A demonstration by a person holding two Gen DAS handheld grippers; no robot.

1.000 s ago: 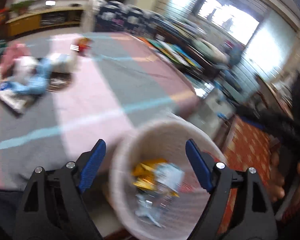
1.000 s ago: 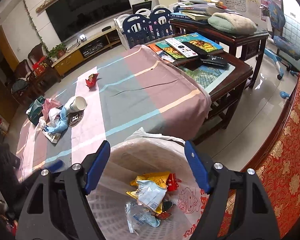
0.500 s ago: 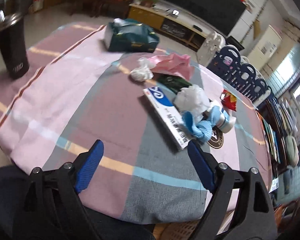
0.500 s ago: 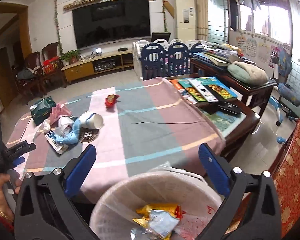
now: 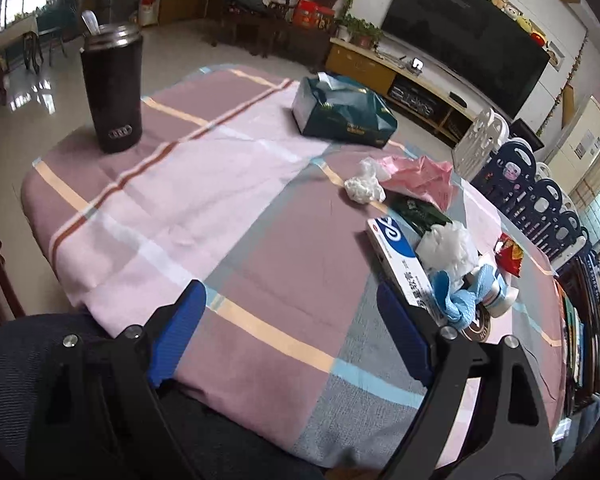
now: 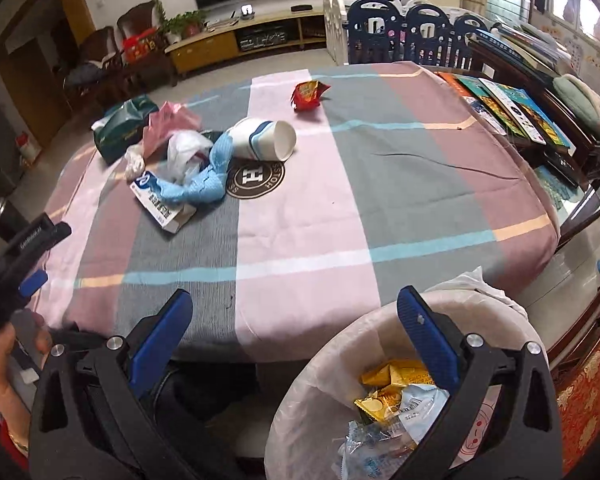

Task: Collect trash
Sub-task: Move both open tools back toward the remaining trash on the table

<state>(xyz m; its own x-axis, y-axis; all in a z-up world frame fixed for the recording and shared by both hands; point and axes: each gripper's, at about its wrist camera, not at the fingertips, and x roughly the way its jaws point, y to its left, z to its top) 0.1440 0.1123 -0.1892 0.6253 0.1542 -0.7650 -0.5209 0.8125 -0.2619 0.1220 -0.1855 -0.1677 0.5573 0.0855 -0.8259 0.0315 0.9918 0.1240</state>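
Currently both the left gripper (image 5: 288, 328) and right gripper (image 6: 296, 326) hang with fingers spread, empty, over the tabletop (image 6: 340, 208) beside the trash bin (image 6: 320, 380).

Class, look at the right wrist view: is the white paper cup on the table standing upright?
No. The white paper cup lies on its side on the tablecloth, its open mouth facing right.

the near half of the table (image 6: 300, 240) lies bare, open for a pass. a heap blocks the far left part: box (image 6: 160, 208), blue rag (image 6: 204, 188), tipped cup (image 6: 266, 140), pink bag (image 6: 172, 124), tissue pack (image 6: 120, 132). a red wrapper (image 6: 308, 94) lies apart beyond. a tall tumbler (image 5: 112, 92) stands at one corner. the bin (image 6: 320, 380) crowds the near edge.
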